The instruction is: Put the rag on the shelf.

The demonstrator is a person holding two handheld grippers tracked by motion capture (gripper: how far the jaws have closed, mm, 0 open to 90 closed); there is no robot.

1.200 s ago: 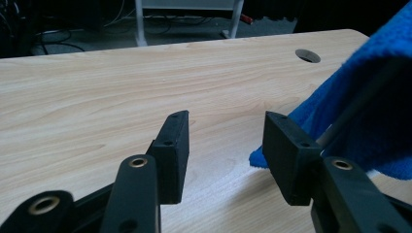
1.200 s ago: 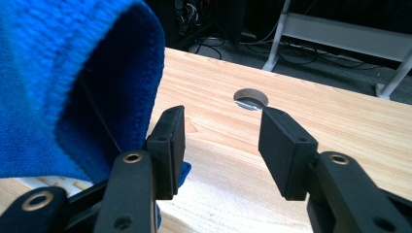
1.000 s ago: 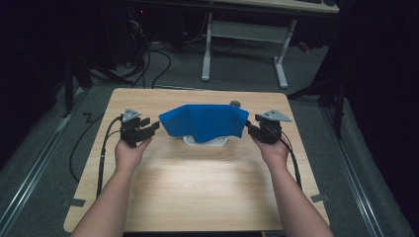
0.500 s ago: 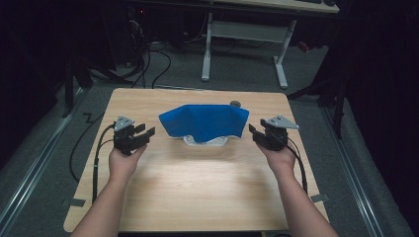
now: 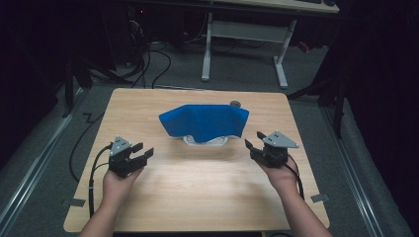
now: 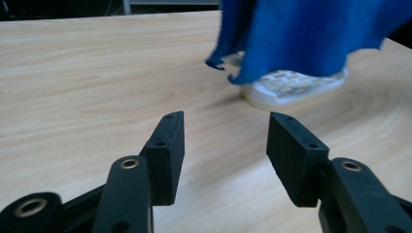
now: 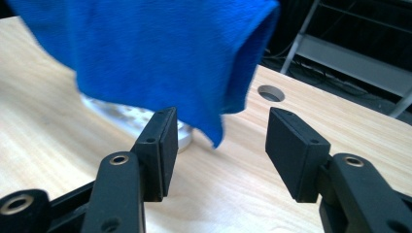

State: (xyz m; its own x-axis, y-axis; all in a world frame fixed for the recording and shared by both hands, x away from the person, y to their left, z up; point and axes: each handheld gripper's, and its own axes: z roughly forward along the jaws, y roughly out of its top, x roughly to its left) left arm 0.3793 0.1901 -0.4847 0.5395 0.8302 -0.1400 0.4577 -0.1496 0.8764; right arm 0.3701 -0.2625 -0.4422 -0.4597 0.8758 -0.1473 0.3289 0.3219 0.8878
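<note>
1. Nearest the person, the left gripper [image 5: 140, 154] hangs over bare wood at the left of the table [image 5: 197, 197]. Its jaws have just been opening and now stand wide apart with nothing between them, as the left gripper view confirms [image 6: 221, 145].

2. Level with it on the other side, the right gripper [image 5: 253, 146] is likewise off the work. Its jaws have also just been opening and stand wide, with only tabletop in the gap (in the right gripper view [image 7: 218, 145] the cloth's corner hangs beyond the jaws, not between them).

3. Farther in, at mid-table, the blue cloth [image 5: 205, 121] lies draped over a white slotted dish [image 5: 206, 141], tenting above it. The dish's near rim pokes out under the hem, and the cloth's corners droop at both sides. Neither gripper touches it.

4. As I judge it, the covering is essentially done: the cloth sits on the dish, both grippers have let go and are set well apart from it. What may remain is small, perhaps a tug to hide the exposed rim, or simply drawing the hands clear.

5. Beyond the cloth, a round cable hole [image 5: 235, 103] marks the table's far edge.
</note>
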